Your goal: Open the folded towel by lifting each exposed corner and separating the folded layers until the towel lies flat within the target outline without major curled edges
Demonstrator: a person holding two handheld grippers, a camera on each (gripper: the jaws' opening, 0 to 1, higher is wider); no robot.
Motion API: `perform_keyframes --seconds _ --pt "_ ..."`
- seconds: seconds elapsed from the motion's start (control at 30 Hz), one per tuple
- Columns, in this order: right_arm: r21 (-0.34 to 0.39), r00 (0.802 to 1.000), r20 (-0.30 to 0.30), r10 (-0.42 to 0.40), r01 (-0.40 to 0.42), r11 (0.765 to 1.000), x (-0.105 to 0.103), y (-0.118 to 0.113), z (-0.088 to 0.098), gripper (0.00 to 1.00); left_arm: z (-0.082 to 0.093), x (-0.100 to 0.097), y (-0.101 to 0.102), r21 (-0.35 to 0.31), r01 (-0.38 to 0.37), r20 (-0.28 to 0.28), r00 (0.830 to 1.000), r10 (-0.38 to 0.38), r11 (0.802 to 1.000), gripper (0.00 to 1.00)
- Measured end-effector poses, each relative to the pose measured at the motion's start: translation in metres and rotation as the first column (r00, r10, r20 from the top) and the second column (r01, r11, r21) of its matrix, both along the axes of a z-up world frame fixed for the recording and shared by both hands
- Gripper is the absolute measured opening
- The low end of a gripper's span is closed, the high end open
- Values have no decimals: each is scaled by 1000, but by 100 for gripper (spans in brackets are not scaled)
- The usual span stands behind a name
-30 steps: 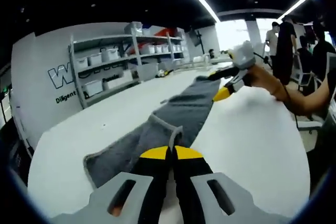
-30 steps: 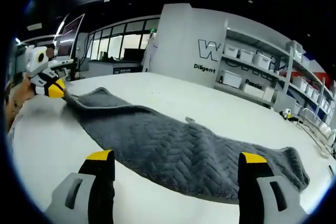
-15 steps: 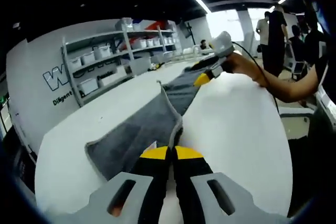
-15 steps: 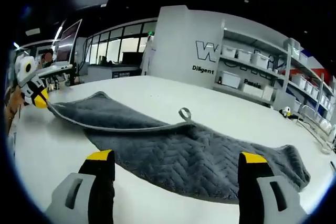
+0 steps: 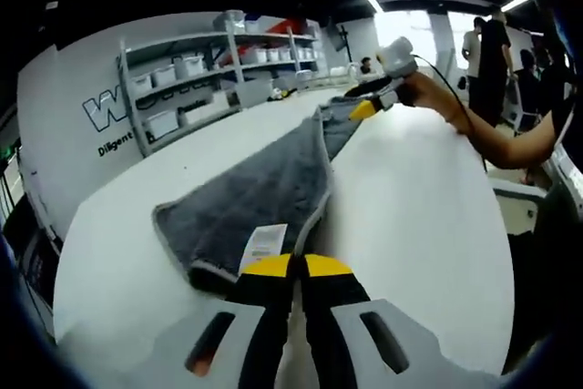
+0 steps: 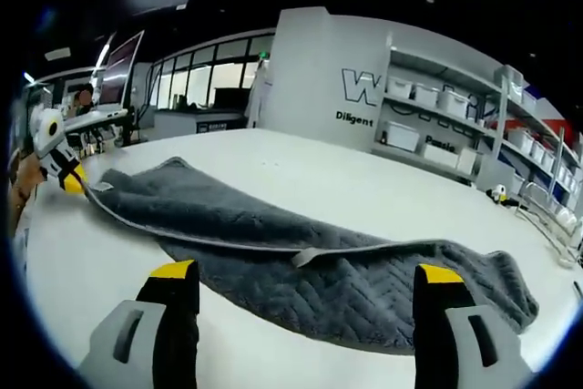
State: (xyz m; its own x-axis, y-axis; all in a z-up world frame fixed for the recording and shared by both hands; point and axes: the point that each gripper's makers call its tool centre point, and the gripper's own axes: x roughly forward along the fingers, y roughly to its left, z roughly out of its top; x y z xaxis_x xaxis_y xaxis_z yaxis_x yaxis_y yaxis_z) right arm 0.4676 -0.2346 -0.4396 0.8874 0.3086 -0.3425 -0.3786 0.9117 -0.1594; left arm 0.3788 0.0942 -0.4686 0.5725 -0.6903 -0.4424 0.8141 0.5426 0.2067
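Left gripper (image 5: 293,266) nearest, jaws clamped on the near corner of the grey towel (image 5: 273,179), white care label (image 5: 262,241) just beyond the tips. The towel lies on the white table (image 5: 428,216), long axis running straight away from the left gripper toward the right gripper (image 5: 364,108) at the far end. Right gripper view: its jaws stand wide apart with nothing between them, towel (image 6: 364,271) lying crosswise just ahead of the tips, well-spread chevron side toward its right. The upper layer is lifted along one long edge, with the binding (image 6: 228,241) raised over the lower layer, so it's half unfolded, not flat. Left gripper (image 6: 68,175) seen far left there, pinching the end corner. Judgement: left is the working hand; next pull goes across the long axis to flip the layer over. Shelving with bins (image 5: 182,97) stands behind; people stand far right. No target outline visible.
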Motion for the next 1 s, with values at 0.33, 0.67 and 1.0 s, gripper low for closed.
perform_keyframes --seconds 0.33,0.67,1.0 --pt "3 1000 -11 9 -9 1000 0 2 -3 99 1 -4 -2 -21 1 18 1000 -1 1000 28" --pt "-37 999 43 -3 5 999 6 -3 2 94 3 -16 -10 -45 25 34 999 -23 999 32" --pt "-166 997 75 20 -7 986 19 2 -2 56 23 -41 -20 -155 45 26 999 -41 987 60"
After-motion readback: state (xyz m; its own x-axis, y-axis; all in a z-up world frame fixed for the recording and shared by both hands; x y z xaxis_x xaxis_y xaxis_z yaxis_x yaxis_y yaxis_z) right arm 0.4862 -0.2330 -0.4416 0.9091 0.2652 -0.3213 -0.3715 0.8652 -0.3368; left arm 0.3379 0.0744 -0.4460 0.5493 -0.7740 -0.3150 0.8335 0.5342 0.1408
